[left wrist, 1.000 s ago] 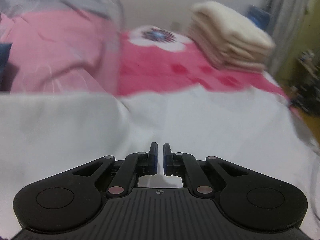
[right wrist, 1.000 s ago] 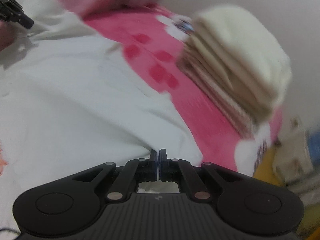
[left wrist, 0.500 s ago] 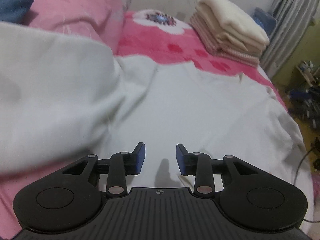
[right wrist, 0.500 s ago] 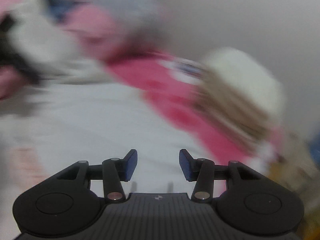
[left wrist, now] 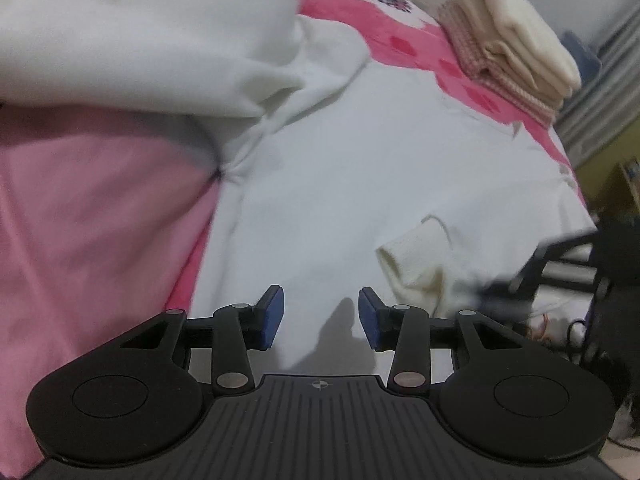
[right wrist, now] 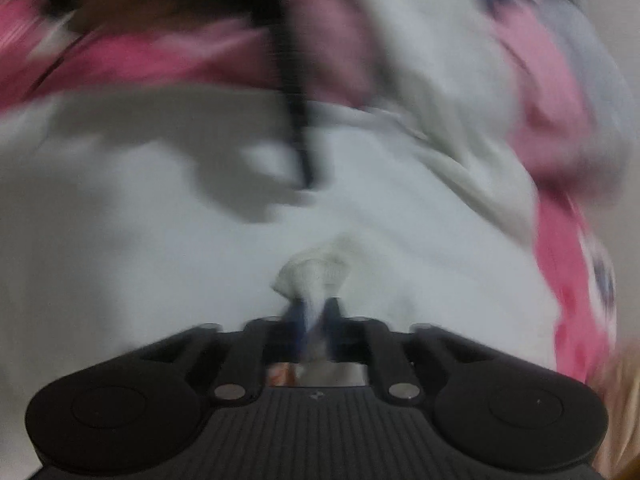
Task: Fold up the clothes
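The left wrist view is sharp. It shows one white garment [left wrist: 360, 168] spread across the middle of the frame on a pink bed cover [left wrist: 80, 216]. A big puffy part of the white garment fills the upper left. One cream ribbed cuff [left wrist: 416, 264] sticks up at the lower right. At the upper right sits one pile of folded clothes [left wrist: 516, 48], cream on top and striped below. This pile shows only in this view. Grey curtains [left wrist: 608, 80] hang at the far right edge.

The left tool [left wrist: 321, 322] is at the bottom middle. Its two blue pads [left wrist: 273, 316] are apart and opening wider. Nothing is between them; only white cloth and a shadow lie below.

The right tool [left wrist: 532, 276] is a dark blur at the right edge of this view, by the cuff.

The right wrist view is very blurry. It shows what the other view does not: the right tool [right wrist: 313, 320] up close at the bottom middle. Its two pads are closing on a bunch of the cuff [right wrist: 316, 272], and the cloth sits pinched between them. The white garment [right wrist: 160, 240] fills the middle of this frame. A dark bar, the left tool [right wrist: 294, 92], crosses the upper middle. Pink cover shows at the upper left and right.
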A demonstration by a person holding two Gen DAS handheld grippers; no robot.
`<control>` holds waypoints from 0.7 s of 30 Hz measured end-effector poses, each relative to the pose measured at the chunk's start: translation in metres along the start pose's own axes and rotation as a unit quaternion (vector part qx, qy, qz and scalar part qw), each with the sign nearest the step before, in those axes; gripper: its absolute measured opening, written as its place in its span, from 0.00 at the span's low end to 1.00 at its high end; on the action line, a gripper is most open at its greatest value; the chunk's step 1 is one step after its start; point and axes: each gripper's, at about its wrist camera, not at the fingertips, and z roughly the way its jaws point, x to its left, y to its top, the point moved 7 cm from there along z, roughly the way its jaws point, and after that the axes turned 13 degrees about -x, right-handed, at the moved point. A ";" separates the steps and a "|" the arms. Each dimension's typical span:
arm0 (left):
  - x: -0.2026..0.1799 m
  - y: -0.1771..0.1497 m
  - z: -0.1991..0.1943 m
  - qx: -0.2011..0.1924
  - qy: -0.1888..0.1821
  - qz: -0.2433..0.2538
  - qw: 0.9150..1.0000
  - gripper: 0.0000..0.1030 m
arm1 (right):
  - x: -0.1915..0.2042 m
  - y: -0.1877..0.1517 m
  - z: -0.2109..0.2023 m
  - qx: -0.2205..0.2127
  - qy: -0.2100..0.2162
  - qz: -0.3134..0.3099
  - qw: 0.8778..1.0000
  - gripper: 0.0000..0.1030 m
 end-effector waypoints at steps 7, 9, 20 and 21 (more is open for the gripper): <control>0.014 0.002 -0.005 -0.013 -0.013 -0.027 0.999 0.40 | -0.152 0.038 -0.076 -0.163 -0.099 0.423 0.886 0.07; 0.017 0.000 -0.005 -0.013 -0.015 -0.031 0.999 0.40 | -0.171 0.047 -0.086 -0.224 -0.109 0.468 0.848 0.07; 0.020 -0.002 -0.007 -0.023 -0.028 -0.036 0.999 0.40 | -0.110 0.057 0.036 -0.172 -0.135 0.433 0.875 0.08; 0.020 -0.001 -0.007 -0.023 -0.028 -0.035 0.999 0.40 | -0.106 0.057 0.042 -0.168 -0.134 0.436 0.874 0.10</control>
